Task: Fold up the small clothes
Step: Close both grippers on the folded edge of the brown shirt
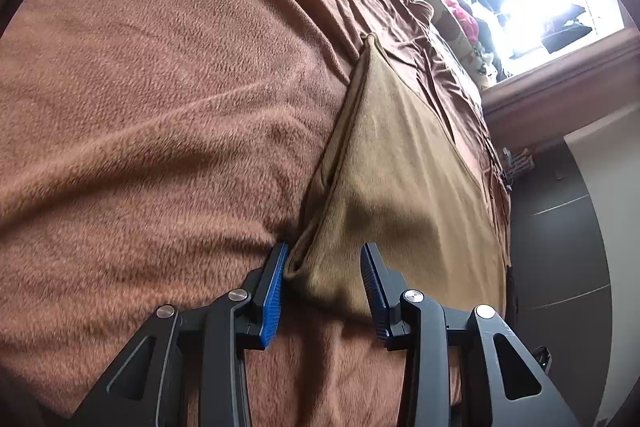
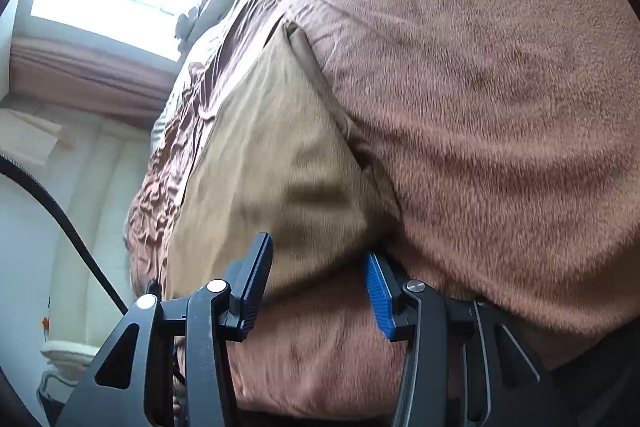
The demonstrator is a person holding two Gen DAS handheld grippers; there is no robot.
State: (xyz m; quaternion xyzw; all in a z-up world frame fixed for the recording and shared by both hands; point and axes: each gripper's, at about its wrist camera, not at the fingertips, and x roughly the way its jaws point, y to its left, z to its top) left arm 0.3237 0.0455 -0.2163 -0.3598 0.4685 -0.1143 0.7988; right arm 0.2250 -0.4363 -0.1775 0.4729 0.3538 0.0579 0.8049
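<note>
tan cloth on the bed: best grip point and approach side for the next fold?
Take the tan cloth by its near corners, one per gripper, coming in low from the near edge. There the layers end in a free, slightly raised lip on the brown blanket. The left gripper and right gripper already straddle that edge, open. The far end tapers, out of easy reach.

Nothing here can be read: no lettering, label, brand, number or sign shows in either view.
</note>
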